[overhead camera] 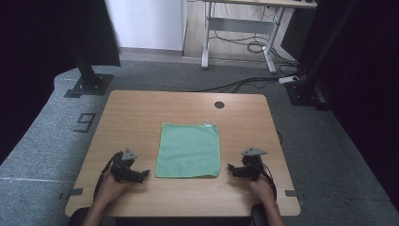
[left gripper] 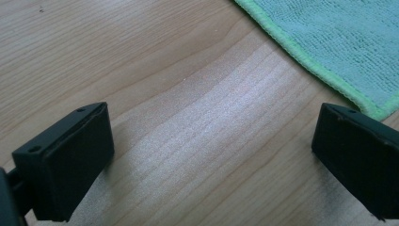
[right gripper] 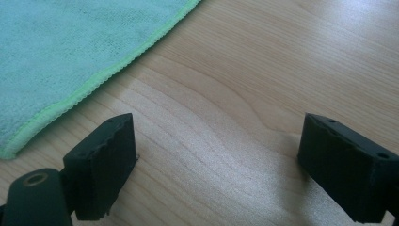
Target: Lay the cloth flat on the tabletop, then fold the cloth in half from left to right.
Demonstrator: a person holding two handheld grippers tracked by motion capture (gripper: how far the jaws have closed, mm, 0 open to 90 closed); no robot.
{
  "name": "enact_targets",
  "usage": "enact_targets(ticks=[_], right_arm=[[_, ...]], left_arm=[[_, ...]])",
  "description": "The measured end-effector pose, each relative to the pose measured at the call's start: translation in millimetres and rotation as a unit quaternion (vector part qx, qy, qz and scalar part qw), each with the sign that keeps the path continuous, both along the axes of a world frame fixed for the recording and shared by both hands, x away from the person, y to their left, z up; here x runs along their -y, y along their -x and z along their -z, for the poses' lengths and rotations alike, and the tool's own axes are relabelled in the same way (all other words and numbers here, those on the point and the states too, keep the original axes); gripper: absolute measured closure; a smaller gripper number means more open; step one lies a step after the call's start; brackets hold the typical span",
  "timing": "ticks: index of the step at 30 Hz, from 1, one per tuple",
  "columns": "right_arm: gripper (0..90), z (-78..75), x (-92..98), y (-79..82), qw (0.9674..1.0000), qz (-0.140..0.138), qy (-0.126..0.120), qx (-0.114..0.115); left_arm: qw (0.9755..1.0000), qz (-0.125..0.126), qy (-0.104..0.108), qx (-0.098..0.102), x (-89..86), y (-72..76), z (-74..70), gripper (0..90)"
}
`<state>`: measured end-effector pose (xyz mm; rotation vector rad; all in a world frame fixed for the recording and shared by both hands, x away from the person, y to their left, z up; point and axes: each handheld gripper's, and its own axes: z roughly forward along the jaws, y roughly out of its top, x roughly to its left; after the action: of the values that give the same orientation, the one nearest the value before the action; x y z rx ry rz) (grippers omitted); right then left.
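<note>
Wooden tabletop (overhead camera: 141,108) carries a green microfibre cloth (overhead camera: 188,149) flat near its front edge, the left gripper (overhead camera: 144,173) and right gripper (overhead camera: 230,167) flanking its near corners with jaws apart and empty, so a low pinch could skid on wood and merely bunch the hem.

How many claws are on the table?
2. The left claw sits by the green cloth's near-left corner; the right claw sits by its near-right corner. Both are open, empty.
</note>
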<state>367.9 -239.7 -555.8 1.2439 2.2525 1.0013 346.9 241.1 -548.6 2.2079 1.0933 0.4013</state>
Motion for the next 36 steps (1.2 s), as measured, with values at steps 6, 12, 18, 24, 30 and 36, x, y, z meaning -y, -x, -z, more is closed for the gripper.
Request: enact_targets(ticks=[6,12,18,24,30,36], right_arm=[[11.6,0.0,-0.3,-0.2,1.0000,0.001,-0.001,-0.001],[11.7,-0.4,-0.5,-1.1,1.0000,0.005,0.000,-0.002],[11.9,-4.8,-2.0,-1.2,0.9999,0.003,0.008,-0.009],[11.8,-16.8,-18.9,4.4,0.9998,-0.013,-0.013,-0.003],[11.7,-19.8,-46.2,10.4,0.9989,-0.045,-0.010,-0.004],[11.8,-14.7,-58.1,10.8,0.9986,-0.047,0.020,-0.014]], left_arm=[[1.0000,-0.001,0.000,0.000,0.2,-0.1,0.0,0.0],[1.0000,-0.004,0.000,0.000,0.4,0.4,0.0,0.0],[0.9999,-0.017,0.000,0.000,0.4,1.3,0.1,0.0],[0.9998,-0.021,0.000,0.000,0.5,1.6,0.0,0.0],[0.9996,-0.027,0.000,0.000,1.0,2.1,0.0,0.0],[0.9995,-0.031,0.001,0.002,0.7,2.4,0.0,0.4]])
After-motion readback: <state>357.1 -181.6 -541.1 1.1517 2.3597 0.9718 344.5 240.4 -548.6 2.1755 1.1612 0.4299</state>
